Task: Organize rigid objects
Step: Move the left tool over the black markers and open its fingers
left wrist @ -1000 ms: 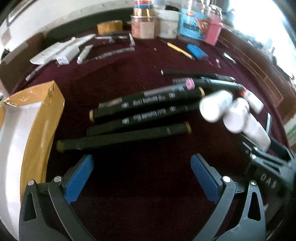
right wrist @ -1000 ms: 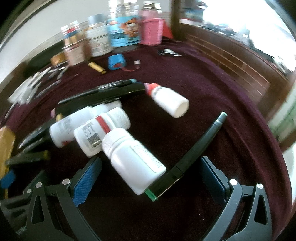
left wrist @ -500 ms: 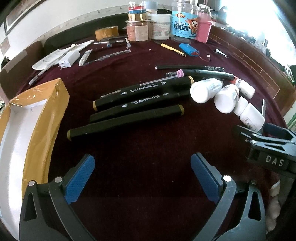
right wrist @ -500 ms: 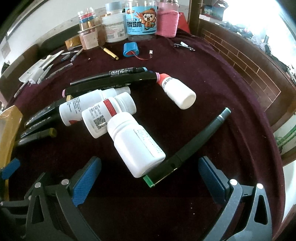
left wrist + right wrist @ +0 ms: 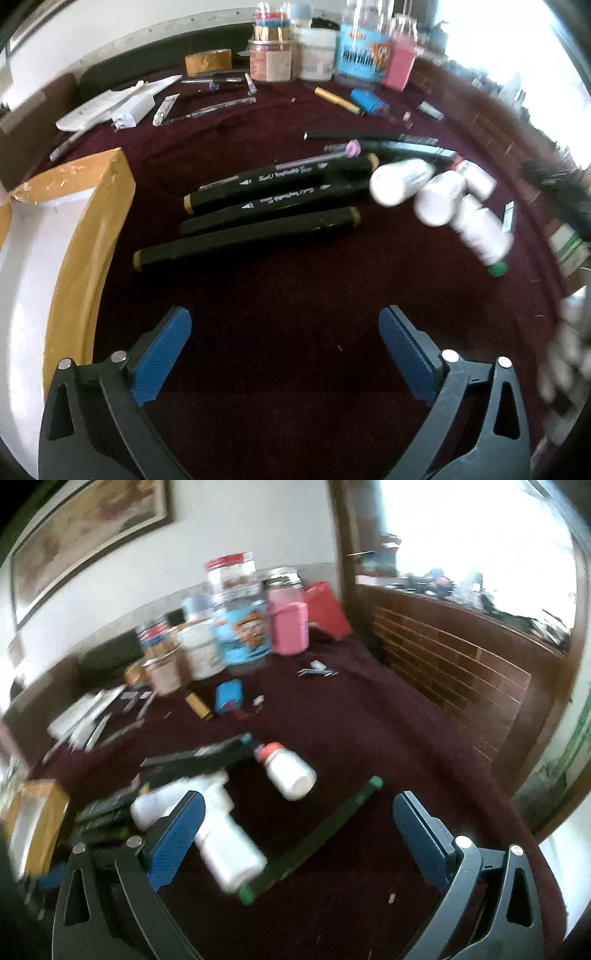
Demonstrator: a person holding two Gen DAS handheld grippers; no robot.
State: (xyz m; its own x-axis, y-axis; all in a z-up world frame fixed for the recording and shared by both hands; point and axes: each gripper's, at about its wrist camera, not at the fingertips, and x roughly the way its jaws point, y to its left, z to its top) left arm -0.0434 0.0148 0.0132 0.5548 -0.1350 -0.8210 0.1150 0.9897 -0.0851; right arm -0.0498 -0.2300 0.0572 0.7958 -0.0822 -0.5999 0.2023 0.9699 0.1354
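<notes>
— Markers and bottles on the maroon tablecloth: where do they lie?

— Three black markers rest side by side at the middle of the cloth, just right of a yellow-edged box. White bottles, blurred, cluster at the markers' right ends. Thinner pens lie just beyond them.

— And the right side?

— A green-capped marker lies diagonally, one end touching the nearest white bottle. A red-capped bottle lies on its side, apart from both.

— The tools?

— The left gripper hangs over bare cloth near the markers, jaws wide, holding nothing. The right gripper has jaws spread wide too, empty, the green-capped marker and nearest bottle showing between its fingers.

— Background?

— Jars stand at the far edge, near a blue pack.
</notes>
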